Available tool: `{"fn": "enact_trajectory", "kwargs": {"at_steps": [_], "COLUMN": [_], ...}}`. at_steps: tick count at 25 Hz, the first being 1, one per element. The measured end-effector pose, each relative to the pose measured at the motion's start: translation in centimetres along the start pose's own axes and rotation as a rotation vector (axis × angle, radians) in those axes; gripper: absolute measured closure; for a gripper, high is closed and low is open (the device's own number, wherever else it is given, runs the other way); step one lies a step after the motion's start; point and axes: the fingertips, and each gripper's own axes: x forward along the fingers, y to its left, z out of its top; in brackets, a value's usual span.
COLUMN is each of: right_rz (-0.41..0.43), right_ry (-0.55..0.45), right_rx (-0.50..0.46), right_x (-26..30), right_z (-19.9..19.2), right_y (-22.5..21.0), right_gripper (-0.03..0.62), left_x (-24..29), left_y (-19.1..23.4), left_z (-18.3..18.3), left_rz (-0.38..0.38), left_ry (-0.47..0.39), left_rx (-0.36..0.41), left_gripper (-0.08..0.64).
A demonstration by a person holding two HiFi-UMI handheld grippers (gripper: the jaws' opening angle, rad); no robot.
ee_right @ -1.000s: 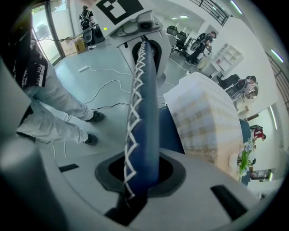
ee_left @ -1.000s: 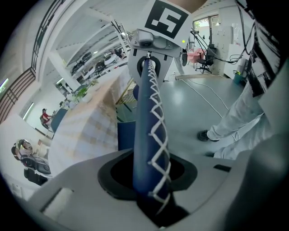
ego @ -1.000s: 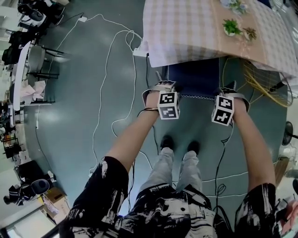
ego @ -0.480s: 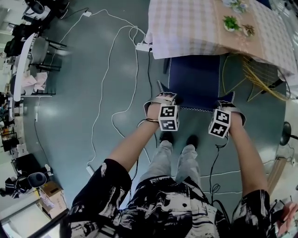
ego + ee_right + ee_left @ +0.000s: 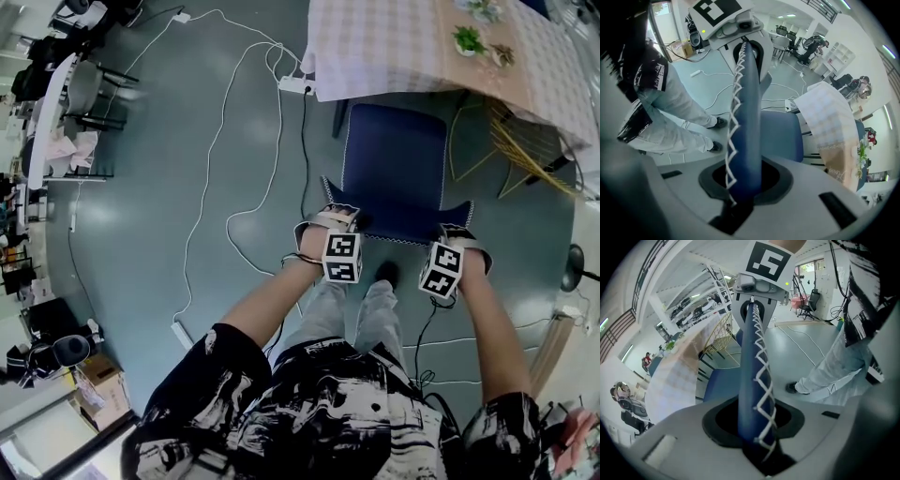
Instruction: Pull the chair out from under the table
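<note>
Head view: the chair (image 5: 394, 155) is seen on the floor, its seat front at the worktop (image 5: 394, 47) edge, its backrest clenched by the left tool (image 5: 339, 217) and the right tool (image 5: 457, 232).

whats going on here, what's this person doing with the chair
A person stands behind a blue chair with a gripper in each hand. The left gripper and the right gripper are both clamped on the top edge of its backrest, one near each end. Most of the seat shows clear of the table with the checked cloth; only its far edge sits at the table's edge. It looks like the chair is being pulled out toward the person.
</note>
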Motion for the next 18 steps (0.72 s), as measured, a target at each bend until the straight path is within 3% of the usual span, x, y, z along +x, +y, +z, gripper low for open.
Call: {"fn": "enact_trajectory", "kwargs": {"at_steps": [18], "right_rz": [0.051], "right_ry": [0.006], "right_rx": [0.029], "right_x": [-1.6], "right_z": [0.0], "right_y": [10.9], "right_gripper": [0.534], "left_x": [-2.4], "left_y": [-10.4], "left_z": [1.5], "left_rz": [-0.042], "left_ry": [-0.015], "left_rx": [0.015], "left_gripper": [0.446]}}
